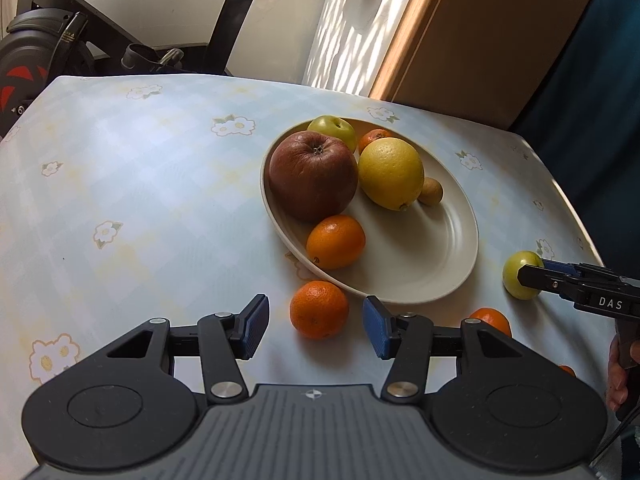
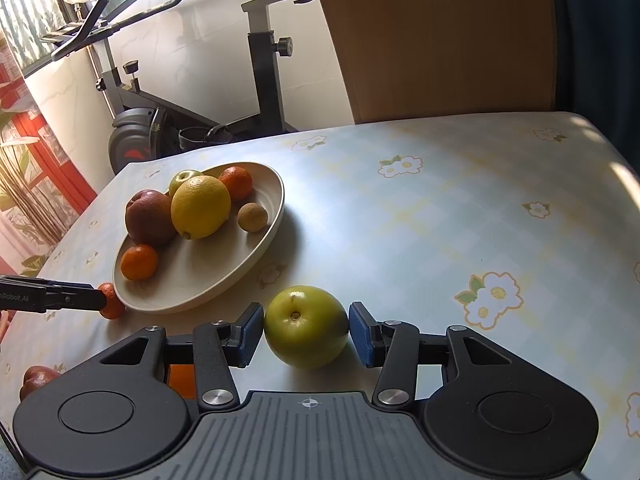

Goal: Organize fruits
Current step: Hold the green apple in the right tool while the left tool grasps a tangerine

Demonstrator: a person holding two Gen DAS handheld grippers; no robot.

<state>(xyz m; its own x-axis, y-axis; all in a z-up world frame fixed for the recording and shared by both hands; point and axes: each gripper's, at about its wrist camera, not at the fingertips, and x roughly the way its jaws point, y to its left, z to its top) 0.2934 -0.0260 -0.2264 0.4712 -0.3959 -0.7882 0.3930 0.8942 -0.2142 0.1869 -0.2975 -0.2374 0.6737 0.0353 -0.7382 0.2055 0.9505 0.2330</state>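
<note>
A cream oval plate [image 1: 448,248] [image 2: 188,280] on the flowered table holds a dark red apple [image 1: 313,175], a yellow lemon [image 1: 391,173], a green apple [image 1: 333,131], two mandarins [image 1: 336,241] and a kiwi [image 1: 431,191]. My left gripper [image 1: 316,327] is open around a loose mandarin [image 1: 319,309] on the table just before the plate. My right gripper [image 2: 306,331] has its blue pads on both sides of a green apple [image 2: 305,326] resting on the table; it also shows in the left wrist view [image 1: 520,273].
Another mandarin [image 1: 491,318] lies on the table right of my left gripper. A reddish fruit [image 2: 37,378] sits at the near left edge in the right wrist view. An exercise bike [image 2: 168,112] and a wooden chair back [image 2: 440,36] stand beyond the table.
</note>
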